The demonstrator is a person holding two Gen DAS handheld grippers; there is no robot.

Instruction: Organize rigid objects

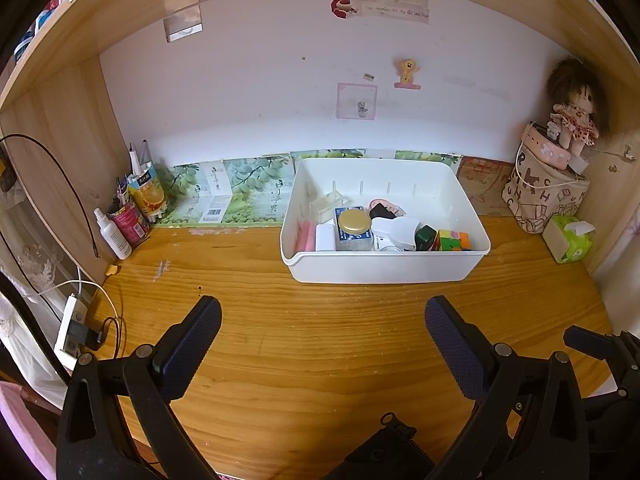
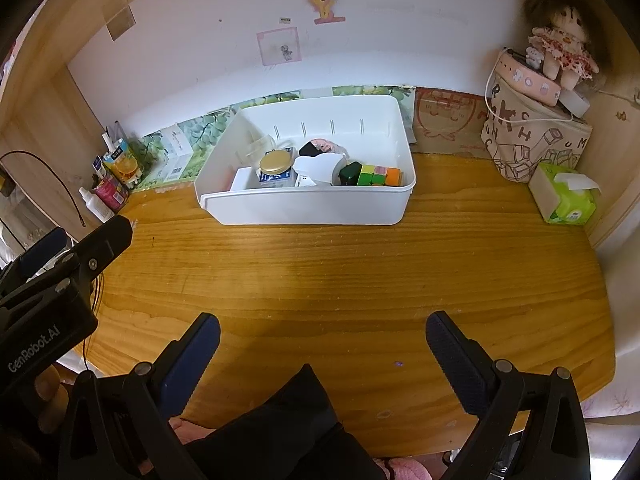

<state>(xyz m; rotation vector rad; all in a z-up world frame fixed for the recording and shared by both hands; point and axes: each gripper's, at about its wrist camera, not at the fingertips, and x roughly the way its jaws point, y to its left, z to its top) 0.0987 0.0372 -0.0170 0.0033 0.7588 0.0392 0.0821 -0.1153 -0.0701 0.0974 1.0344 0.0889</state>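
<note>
A white plastic bin (image 1: 384,268) (image 2: 304,212) stands on the wooden desk near the back wall. Inside lie several small objects: a gold-lidded jar (image 1: 354,222) (image 2: 275,162), a colourful puzzle cube (image 1: 452,240) (image 2: 378,175), a dark green box (image 1: 425,237) (image 2: 350,173), white boxes and a pink item (image 1: 305,236). My left gripper (image 1: 322,320) hangs open over the bare desk in front of the bin, holding nothing. My right gripper (image 2: 322,334) is also open and empty, farther back from the bin. The left gripper's body (image 2: 52,280) shows at the left of the right wrist view.
A spray bottle (image 1: 114,236) and cups of pens (image 1: 136,204) fill the back left corner. A printed bag with a doll (image 1: 572,108) on top and a green tissue pack (image 1: 570,238) stand at the right. Cables and a charger (image 1: 70,328) lie at the left edge. A dark sleeve (image 2: 288,428) is below.
</note>
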